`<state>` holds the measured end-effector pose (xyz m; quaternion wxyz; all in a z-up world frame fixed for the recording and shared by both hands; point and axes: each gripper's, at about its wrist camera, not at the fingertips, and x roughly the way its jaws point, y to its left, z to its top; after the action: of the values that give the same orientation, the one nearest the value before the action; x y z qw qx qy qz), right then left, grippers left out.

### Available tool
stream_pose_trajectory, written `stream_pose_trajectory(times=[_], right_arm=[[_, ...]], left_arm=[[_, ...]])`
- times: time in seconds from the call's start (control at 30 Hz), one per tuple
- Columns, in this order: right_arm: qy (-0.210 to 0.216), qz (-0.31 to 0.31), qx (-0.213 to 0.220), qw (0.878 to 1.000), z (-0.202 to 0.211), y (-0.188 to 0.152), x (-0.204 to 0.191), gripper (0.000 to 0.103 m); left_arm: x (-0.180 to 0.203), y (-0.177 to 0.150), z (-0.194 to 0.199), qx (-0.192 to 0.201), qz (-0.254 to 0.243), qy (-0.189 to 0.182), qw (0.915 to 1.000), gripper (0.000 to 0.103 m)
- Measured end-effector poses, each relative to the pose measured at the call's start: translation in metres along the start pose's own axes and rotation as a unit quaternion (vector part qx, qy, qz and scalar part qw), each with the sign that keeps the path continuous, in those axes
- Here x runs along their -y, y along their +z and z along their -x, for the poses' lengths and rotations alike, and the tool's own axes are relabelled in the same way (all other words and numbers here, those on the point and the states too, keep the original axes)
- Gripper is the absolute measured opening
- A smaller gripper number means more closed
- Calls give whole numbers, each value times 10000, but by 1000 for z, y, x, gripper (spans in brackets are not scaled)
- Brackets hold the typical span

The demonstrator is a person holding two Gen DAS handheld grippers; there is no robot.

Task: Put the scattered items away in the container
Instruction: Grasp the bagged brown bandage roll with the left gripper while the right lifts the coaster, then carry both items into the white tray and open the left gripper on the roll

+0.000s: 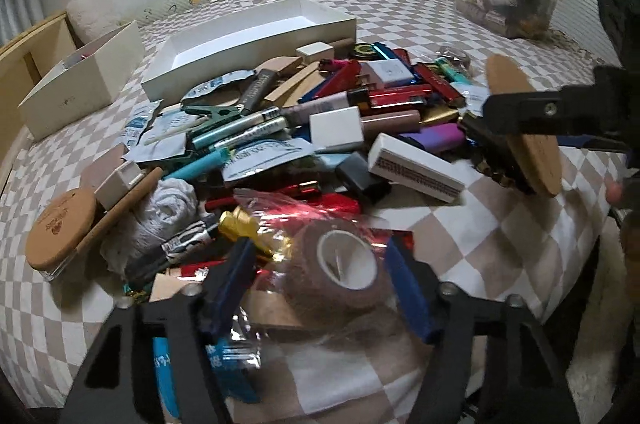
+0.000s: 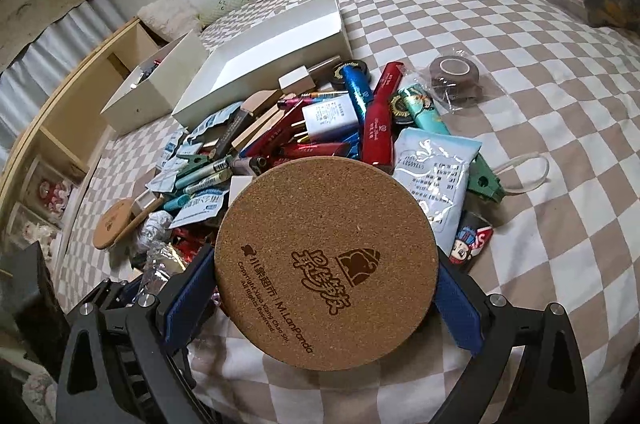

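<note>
The left tongs (image 1: 320, 276) clenched a wrapped brown tape roll (image 1: 340, 270) at lower centre; the right tongs (image 2: 326, 288) gripped a round cork coaster (image 2: 326, 264). Beyond, the scattered pile (image 1: 304, 127) covered the checked bed (image 1: 500, 232), and the shallow white box (image 1: 248, 43) sat empty, so nearly everything remained.

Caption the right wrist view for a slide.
Right gripper clamps a cork coaster above clutter on a checkered bedspread.
</note>
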<state>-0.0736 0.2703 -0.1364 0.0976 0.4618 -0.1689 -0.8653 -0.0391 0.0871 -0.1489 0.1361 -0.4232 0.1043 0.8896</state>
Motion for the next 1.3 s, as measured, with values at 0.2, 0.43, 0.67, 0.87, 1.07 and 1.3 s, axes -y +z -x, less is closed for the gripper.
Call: stream_pose_trajectory(times=[0.2, 0.43, 0.67, 0.87, 1.07, 1.3], right_arm=[[-6, 105, -107, 9999, -4, -5, -5, 99], [45, 302, -130, 9994, -2, -6, -15, 99], [77, 608, -117, 9981, -4, 5, -32, 99], [59, 882, 78, 9961, 0, 33, -47, 99], [104, 1123, 303, 9932, 5, 74, -63, 99], [143, 1437, 437, 9886, 0, 122, -88, 99]], left_arm=[[-5, -2, 5, -78, 151, -267, 9995, 51], [-26, -1, 22, 43, 701, -619, 9956, 50], [-53, 11, 39, 268, 1097, -709, 9911, 50], [-79, 38, 49, 632, 1195, -584, 9891, 50], [-104, 77, 57, 1050, 1238, -571, 9851, 50], [-122, 128, 51, 1285, 1180, -551, 9831, 50]])
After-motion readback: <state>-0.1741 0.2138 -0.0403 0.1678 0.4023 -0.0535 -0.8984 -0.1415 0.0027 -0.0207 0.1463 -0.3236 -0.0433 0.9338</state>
